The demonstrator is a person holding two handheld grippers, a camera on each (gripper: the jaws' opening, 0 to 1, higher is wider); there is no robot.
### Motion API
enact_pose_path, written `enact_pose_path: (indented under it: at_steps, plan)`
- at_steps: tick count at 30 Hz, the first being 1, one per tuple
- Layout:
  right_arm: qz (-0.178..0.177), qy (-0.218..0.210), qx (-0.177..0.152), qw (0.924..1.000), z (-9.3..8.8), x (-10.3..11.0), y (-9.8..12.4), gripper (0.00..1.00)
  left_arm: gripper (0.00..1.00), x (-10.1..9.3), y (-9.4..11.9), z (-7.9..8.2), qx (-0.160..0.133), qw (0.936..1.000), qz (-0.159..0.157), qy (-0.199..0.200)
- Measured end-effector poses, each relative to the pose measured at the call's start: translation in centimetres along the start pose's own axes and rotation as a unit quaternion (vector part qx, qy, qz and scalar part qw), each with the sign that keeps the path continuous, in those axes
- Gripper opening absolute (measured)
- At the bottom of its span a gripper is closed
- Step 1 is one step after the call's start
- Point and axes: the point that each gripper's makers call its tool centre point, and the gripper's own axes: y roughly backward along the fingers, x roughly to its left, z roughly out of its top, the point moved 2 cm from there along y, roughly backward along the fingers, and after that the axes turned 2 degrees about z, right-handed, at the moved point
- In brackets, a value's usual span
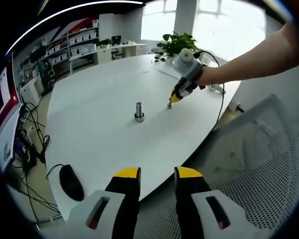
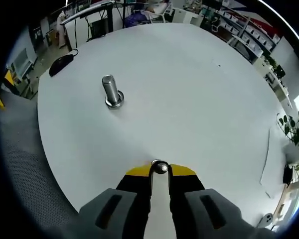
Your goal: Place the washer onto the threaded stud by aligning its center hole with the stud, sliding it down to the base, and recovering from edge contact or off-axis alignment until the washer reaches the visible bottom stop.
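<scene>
Two grippers visible, one busy. Right gripper (image 2: pixel 160 168) pinched narrow on the washer (image 2: pixel 160 167), held on edge right at the yellow tips, low over the white table (image 2: pixel 199 99). Also seen from the left gripper view: right gripper (image 1: pixel 170 103) tilted down, tips nearly at the tabletop, washer (image 1: pixel 169 105) a small grey blob at the tips, a bare forearm (image 1: pixel 259 59) reaching in from the right.

Threaded stud (image 2: pixel 109 88) standing upright on its flange base, well apart from the washer, far-left in the right gripper view. Same stud (image 1: pixel 139 110) mid-table in the left gripper view, just left of the right gripper's tips. Nothing seen seated on the shank; collar at the base looks like part of the stud, but too small to be sure.

Left gripper (image 1: pixel 157 175) parked off the near table edge, jaws spread moderately, holding nothing.

Progress estimate: early. Washer grasped, or close to lifted; cannot tell whether clear of the table. Remaining: carry over to the stud, turn flat, line hole up with the tip, slide down to the base stop.

Other items: black mouse (image 1: pixel 71 182) at near-left table edge, plant (image 1: pixel 177 44) at the far end.
</scene>
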Motion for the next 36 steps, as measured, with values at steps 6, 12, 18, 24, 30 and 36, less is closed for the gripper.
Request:
enact_pose_path:
  at_steps: [6, 12, 18, 24, 30, 36]
  plan:
    - [0.004, -0.018, 0.006, 0.9998, -0.3, 0.1, -0.9, 0.15, 0.25, 0.0, 0.0, 0.0, 0.000, 1.0000, 0.001, 0.000]
    - [0.005, -0.020, 0.012, 0.9997, -0.7, 0.1, -1.2, 0.15, 0.25, 0.0, 0.0, -0.1, 0.001, 1.0000, 0.000, -0.002]
    - [0.006, -0.026, 0.019, 0.9994, -1.2, 0.4, -1.3, 0.15, 0.25, 0.0, -0.1, -0.2, 0.004, 1.0000, 0.001, -0.001]
    - [0.003, -0.023, 0.018, 0.9996, -1.3, 0.3, -1.0, 0.16, 0.25, 0.1, 0.0, -0.1, 0.001, 1.0000, 0.003, 0.000]
    - [0.000, -0.030, 0.016, 0.9994, -1.6, 0.2, -0.1, 0.17, 0.25, 0.1, 0.0, 0.0, -0.002, 1.0000, 0.003, 0.001]
    - [0.001, -0.055, -0.007, 0.9984, -1.9, 0.4, 1.1, 0.18, 0.25, 0.0, 0.0, 0.0, -0.001, 1.0000, 0.001, 0.000]
